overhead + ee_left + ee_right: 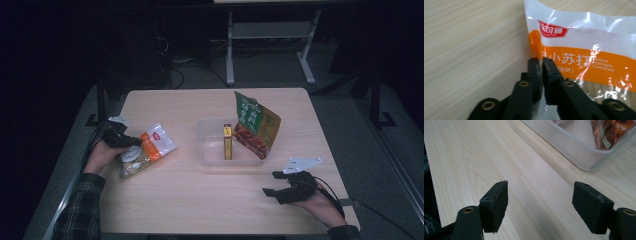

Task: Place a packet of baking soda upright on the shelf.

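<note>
On the table's (210,200) left side lies a clear packet (148,148) with an orange band and red logo, powder inside. The left claw (542,72) pinches its edge; the right claw (540,205) rests released.

White-and-orange packet (584,50) – red logo; green pouch (256,125); black tongs (542,72).

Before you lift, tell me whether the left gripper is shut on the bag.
Shut on it: the left gripper has its jaws pinched together on the edge of the white-and-orange bag, plastic squeezed between them.
</note>
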{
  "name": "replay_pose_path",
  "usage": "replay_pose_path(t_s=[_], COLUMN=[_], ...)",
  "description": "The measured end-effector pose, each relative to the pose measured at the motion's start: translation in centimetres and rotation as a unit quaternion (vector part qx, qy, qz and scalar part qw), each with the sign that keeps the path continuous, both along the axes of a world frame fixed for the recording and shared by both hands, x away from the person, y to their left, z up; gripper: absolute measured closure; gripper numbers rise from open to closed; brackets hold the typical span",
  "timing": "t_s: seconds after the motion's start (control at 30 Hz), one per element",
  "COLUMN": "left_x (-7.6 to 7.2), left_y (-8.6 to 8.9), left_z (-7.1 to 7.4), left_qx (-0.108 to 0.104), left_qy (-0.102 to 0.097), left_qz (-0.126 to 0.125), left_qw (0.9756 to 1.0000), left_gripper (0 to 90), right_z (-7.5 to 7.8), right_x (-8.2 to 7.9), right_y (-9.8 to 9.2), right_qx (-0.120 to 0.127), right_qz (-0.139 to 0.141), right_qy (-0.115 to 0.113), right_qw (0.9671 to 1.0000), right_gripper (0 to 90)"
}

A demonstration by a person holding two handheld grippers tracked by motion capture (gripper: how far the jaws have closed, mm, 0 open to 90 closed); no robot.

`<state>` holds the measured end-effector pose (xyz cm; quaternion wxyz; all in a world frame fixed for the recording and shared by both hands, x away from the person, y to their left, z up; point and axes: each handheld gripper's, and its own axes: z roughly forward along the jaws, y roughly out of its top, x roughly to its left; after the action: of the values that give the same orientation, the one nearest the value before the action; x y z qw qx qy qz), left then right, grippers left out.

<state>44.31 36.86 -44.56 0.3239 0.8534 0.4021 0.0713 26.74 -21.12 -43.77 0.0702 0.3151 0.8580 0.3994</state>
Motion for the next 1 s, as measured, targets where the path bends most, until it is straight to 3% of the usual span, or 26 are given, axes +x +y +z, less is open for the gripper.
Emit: replay_pose_path(t_s=[0.23,0.6,0.8,1.0], left_x=[-0.9,-3.7,-6.0,-8.1], left_y=[-0.3,-1.3,-1.5,-2.3], left_z=[1.1,3.2,4.8,6.4], left_qx=[-0.013,-0.038,-0.071,-0.098], left_qy=[-0.005,-0.026,-0.052,-0.083], left_qz=[-0.005,-0.019,-0.018,-0.030], left_qw=[0.9999,0.9988,0.9960,0.9913], left_gripper=[88.9,89.5,89.7,90.0], right_z=[0.1,0.5,0.6,0.9], right_x=[-0.2,-0.2,-0.1,0.0], right_y=[0.2,1.0,2.1,3.5], right_qx=[0.005,0.025,0.027,0.040], right_qz=[0.002,0.011,0.025,0.047], right_qy=[-0.002,-0.006,-0.010,-0.014], right_qw=[1.0000,0.9996,0.9993,0.9980], right_gripper=[28.6,29.8,32.0,32.8])
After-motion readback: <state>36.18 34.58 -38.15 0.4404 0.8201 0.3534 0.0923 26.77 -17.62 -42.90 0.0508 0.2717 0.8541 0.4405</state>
